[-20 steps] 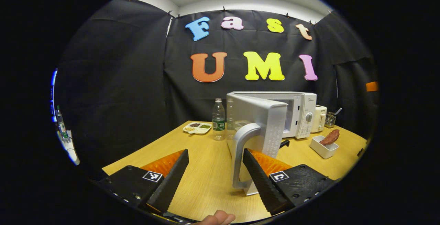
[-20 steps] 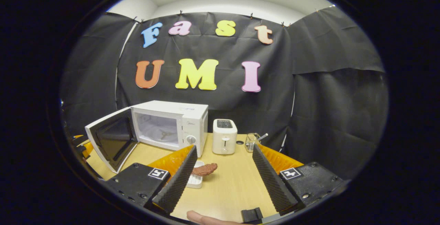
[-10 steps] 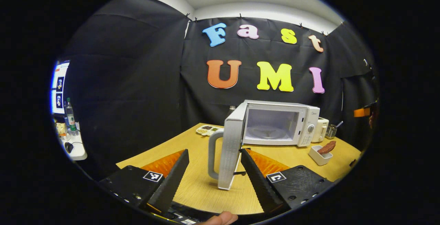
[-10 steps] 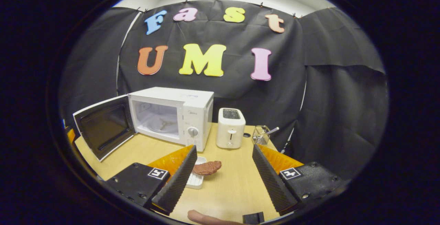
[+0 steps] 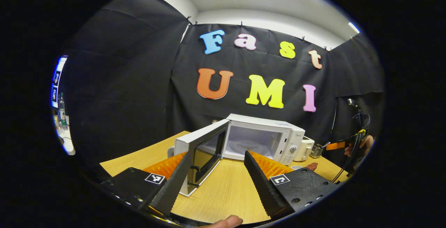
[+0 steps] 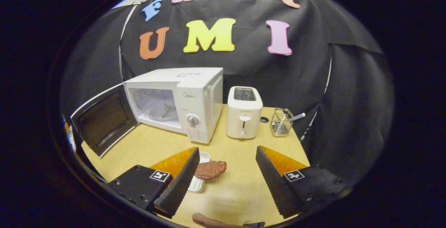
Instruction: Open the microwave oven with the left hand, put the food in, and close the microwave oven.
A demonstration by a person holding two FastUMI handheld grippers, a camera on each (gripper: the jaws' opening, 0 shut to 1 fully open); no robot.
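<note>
Microwave door (image 6: 101,120) swung open; both claws wide, empty; food (image 6: 210,169) seemingly on dish.

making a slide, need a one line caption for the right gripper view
Open right claw above the steak in its white dish; microwave door open.

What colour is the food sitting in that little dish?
Reddish-brown. The food lies across a small white dish; it shows best in the right gripper view.

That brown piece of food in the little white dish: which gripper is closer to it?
Right. The right gripper hovers open just before the food; the left gripper is by the microwave door.
</note>
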